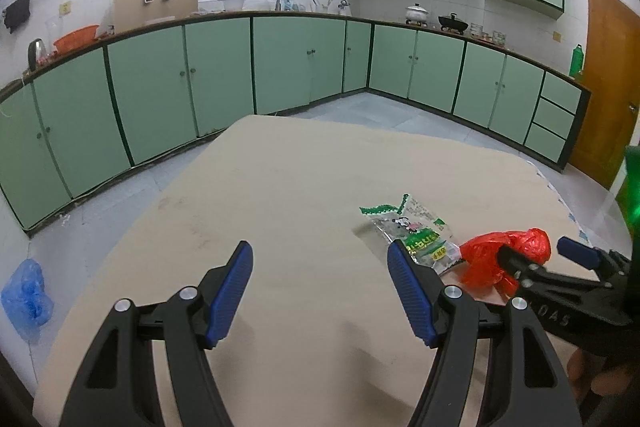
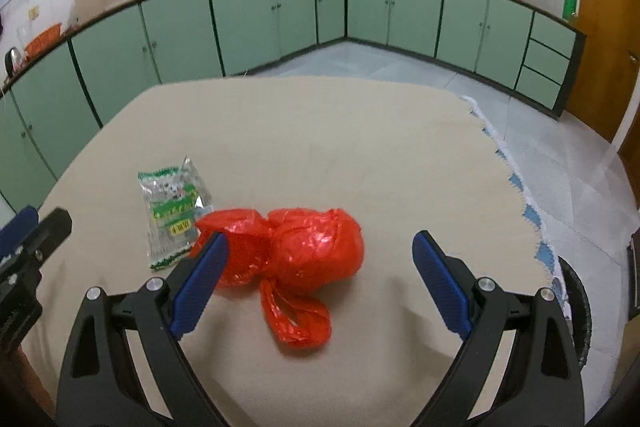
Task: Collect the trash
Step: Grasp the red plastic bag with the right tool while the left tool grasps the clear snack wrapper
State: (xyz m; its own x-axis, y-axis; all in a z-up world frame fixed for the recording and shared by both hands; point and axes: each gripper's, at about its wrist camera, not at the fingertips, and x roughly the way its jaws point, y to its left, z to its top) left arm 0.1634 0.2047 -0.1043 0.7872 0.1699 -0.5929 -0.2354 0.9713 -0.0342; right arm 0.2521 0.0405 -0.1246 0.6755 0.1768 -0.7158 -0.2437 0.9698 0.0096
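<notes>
A knotted red plastic bag point(image 2: 316, 247) lies on the beige table point(image 2: 360, 155). My right gripper point(image 2: 320, 242) stands open around it, one blue pad on each side with a gap to the bag. Left of the bag lies a clear wrapper with green print point(image 2: 172, 211), flat on the cloth. In the left wrist view my left gripper point(image 1: 320, 251) is open over bare cloth with nothing between its fingers, and the wrapper point(image 1: 416, 235) lies just past its right finger. The red bag point(image 1: 488, 263) and right gripper point(image 1: 536, 249) show at that view's right.
A blue plastic bag point(image 1: 26, 291) lies on the floor left of the table. Green cabinets point(image 1: 220, 75) run along the walls behind. A dark round object point(image 2: 576, 307) sits low beside the table's right edge. Something green point(image 1: 634, 187) shows at the far right.
</notes>
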